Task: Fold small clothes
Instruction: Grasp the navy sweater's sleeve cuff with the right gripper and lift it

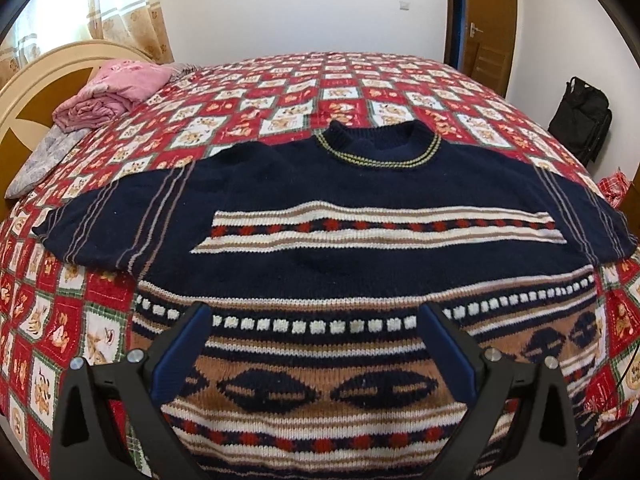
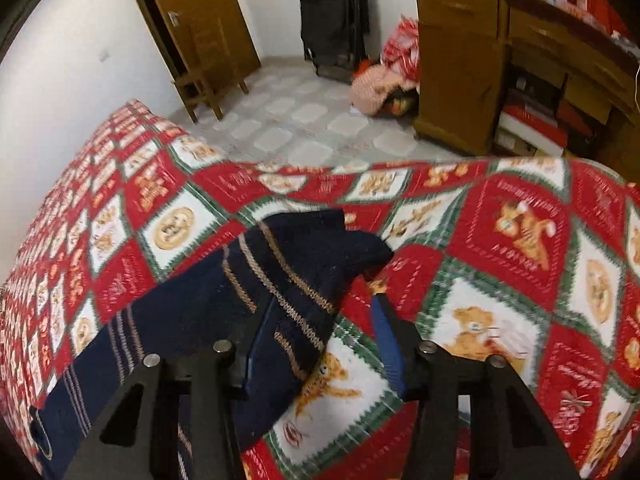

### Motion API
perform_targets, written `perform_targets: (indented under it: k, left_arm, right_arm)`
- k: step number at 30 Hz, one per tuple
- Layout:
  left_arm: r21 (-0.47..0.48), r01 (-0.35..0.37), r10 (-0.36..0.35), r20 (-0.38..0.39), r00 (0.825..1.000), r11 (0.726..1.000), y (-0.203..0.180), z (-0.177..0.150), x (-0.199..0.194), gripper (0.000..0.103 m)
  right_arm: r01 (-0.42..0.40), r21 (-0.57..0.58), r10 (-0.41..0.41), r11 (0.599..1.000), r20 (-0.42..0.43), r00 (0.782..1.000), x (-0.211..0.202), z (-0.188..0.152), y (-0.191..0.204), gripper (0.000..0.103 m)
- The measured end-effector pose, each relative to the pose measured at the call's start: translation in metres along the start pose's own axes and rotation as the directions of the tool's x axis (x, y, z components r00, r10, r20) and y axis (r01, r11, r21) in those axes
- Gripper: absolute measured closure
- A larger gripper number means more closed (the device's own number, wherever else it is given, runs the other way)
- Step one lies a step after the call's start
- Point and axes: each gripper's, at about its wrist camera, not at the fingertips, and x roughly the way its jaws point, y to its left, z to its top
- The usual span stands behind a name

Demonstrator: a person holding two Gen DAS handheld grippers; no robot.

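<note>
**Inspection: sweater spread on the bed, right sleeve between my fingers**

I am finding the navy patterned sweater point(image 1: 360, 208) lying flat, front up, on the red-and-white quilt point(image 1: 280, 88), its collar pointing away from me toward the far side of the bed.

My left gripper point(image 1: 316, 320) is hovering over the sweater's lower patterned band, jaws standing wide apart, gripping nothing.

My right gripper point(image 2: 320, 304) is sitting at the sweater's right sleeve point(image 2: 288, 272), out at the sweater's edge. The sleeve end is draping across my left finger and bunching between the jaws, which are standing partly open (whether the pads are pressing the knit, I cannot tell; the view is blurred).

A pink folded bundle point(image 1: 112, 92) is lying well beyond the sweater's left sleeve.
</note>
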Motion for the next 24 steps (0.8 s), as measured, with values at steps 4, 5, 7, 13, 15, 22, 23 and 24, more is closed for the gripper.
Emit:
perform_targets:
  k: [4,5,7,13,15,22,23,24]
  left_arm:
    - [-0.005,-0.011,0.011,-0.018,1.000,1.000,0.001,0.002,0.009,0.000]
    - [-0.007,-0.012,0.012,-0.024,1.000,1.000,0.002,0.002,0.010,0.000]
    - [-0.010,-0.017,0.016,-0.035,0.999,1.000,0.003,0.002,0.014,0.000]
    - [-0.015,-0.018,0.018,-0.053,0.998,1.000,0.003,0.002,0.019,0.000]
    - [-0.011,-0.020,0.019,-0.053,0.998,1.000,0.002,0.002,0.020,0.000]
    - [-0.018,-0.006,0.005,-0.049,0.999,1.000,0.004,0.003,0.019,0.000]
    - [-0.020,-0.004,0.003,-0.046,0.999,1.000,0.004,0.003,0.018,0.000]
    - [-0.024,-0.003,0.002,-0.044,0.999,1.000,0.005,0.003,0.017,0.000]
  right_arm:
    - [0.039,-0.048,-0.040,0.998,-0.001,0.999,0.009,0.003,0.010,0.053]
    - [0.040,-0.051,-0.040,0.998,-0.004,0.999,0.012,0.003,0.011,0.053]
    - [0.043,-0.054,-0.045,0.998,-0.031,0.999,0.021,0.001,0.014,0.064]
    - [-0.038,0.003,0.038,0.999,-0.035,0.999,0.022,0.001,-0.001,0.089]
    - [-0.096,0.027,0.096,0.995,-0.014,0.995,0.012,0.000,-0.005,0.092]
    - [-0.269,-0.096,0.281,0.958,0.142,0.949,-0.073,-0.020,0.028,0.092]
    - [-0.287,-0.156,0.312,0.945,0.171,0.935,-0.095,-0.028,0.043,0.092]
    - [-0.300,-0.202,0.337,0.932,0.184,0.923,-0.110,-0.036,0.056,0.092]
